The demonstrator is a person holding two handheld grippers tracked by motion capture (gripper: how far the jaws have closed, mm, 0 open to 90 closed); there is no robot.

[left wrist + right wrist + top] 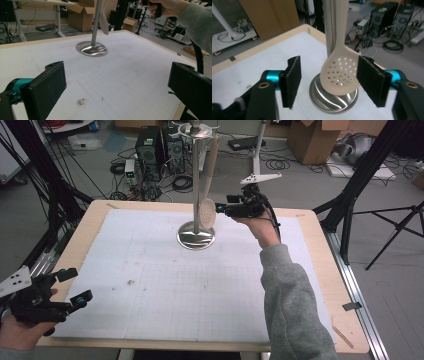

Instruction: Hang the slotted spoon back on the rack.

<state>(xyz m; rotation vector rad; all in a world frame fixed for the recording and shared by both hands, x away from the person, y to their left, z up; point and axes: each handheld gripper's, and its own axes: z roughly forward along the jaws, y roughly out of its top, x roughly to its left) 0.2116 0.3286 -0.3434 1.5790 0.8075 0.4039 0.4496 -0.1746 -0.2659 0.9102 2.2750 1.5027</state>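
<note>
One slotted spoon (340, 73), one stand (196, 238)

Your slotted spoon (340, 75): cream plastic, round perforated bowl, long handle. Hangs bowl-down from top of metal stand (197, 185), handle slanting against upright pole, bowl just above stand's shiny round base, holes facing you in right gripper view.

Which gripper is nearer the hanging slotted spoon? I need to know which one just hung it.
Right. The right gripper sits open beside the slotted spoon; the left gripper waits at the table's near left corner.
</note>
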